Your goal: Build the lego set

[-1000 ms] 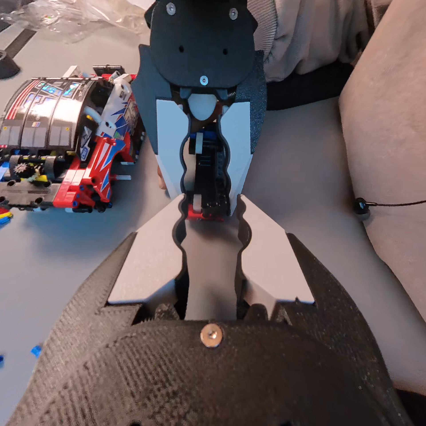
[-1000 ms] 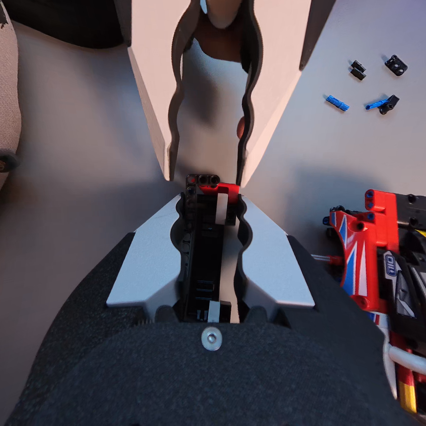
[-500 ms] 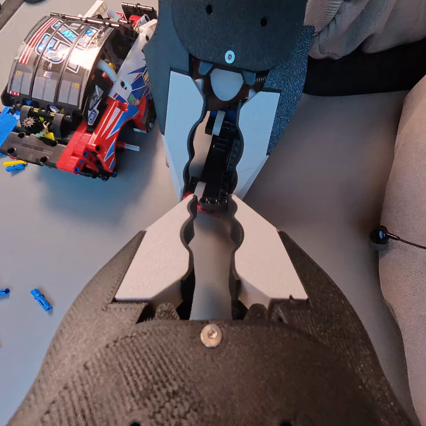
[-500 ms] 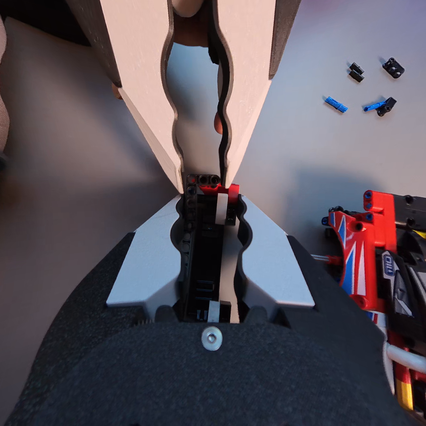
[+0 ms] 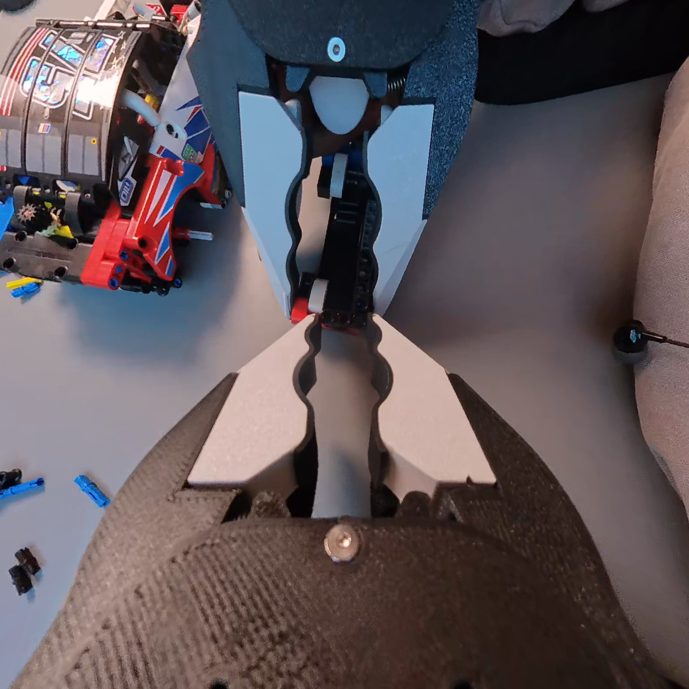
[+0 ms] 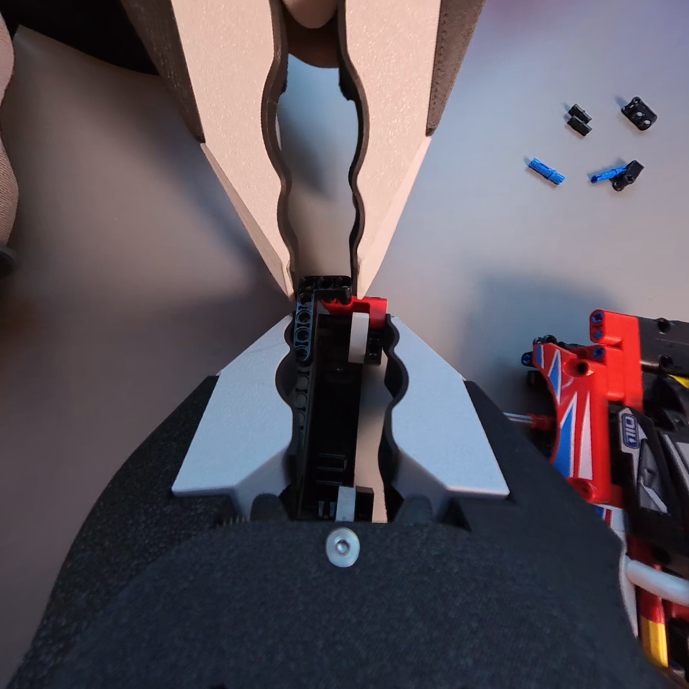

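Right wrist view: a long black sub-assembly (image 6: 328,402), with a red bracket (image 6: 367,307) and a white piece at its far end, is pinched between the fingers of the right claw (image 6: 337,320). Its long axis runs along the claw's fingers, so that the black 3-hole end projects forward. The left claw (image 6: 322,277) is met tip to tip from the opposite side, its fingers narrowly parted and set on either side of that end; whether they press on it cannot be told.

Left wrist view: the same end (image 5: 343,318) is seen between the left claw's tips. The larger red, white and blue model (image 5: 123,208) rests on the grey table (image 5: 112,373), to the left claw's left. Any transfer is judged to turn on this shared axis.
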Demonstrator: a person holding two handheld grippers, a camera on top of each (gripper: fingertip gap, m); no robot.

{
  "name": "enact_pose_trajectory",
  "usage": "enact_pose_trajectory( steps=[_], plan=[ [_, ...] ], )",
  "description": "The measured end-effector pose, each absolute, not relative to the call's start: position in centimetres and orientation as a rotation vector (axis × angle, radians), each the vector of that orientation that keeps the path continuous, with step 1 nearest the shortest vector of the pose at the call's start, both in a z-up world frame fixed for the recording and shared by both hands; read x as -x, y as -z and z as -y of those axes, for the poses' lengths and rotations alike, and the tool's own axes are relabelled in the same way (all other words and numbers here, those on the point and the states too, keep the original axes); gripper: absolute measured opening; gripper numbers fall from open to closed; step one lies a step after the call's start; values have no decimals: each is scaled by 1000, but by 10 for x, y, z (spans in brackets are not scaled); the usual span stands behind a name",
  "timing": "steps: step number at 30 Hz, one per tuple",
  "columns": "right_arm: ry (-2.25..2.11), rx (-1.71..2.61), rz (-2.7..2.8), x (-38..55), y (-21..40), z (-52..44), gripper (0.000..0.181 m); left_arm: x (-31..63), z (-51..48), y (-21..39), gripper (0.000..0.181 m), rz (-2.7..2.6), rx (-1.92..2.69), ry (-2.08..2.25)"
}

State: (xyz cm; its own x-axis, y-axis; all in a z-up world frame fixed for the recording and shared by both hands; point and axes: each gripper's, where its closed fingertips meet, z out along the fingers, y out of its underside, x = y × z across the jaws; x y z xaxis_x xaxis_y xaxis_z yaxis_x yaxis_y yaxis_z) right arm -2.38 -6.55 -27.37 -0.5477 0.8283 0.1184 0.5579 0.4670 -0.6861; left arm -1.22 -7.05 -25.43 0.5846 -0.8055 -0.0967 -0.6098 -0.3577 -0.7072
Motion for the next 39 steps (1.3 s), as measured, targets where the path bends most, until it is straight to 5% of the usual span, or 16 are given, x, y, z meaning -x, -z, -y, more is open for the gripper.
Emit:
enact_pose_trajectory(
  steps=[39],
  plan=[
    [-808,1212,2243,24,274,59,43,15,67,259,22,-1439,2166,318]
  ],
)
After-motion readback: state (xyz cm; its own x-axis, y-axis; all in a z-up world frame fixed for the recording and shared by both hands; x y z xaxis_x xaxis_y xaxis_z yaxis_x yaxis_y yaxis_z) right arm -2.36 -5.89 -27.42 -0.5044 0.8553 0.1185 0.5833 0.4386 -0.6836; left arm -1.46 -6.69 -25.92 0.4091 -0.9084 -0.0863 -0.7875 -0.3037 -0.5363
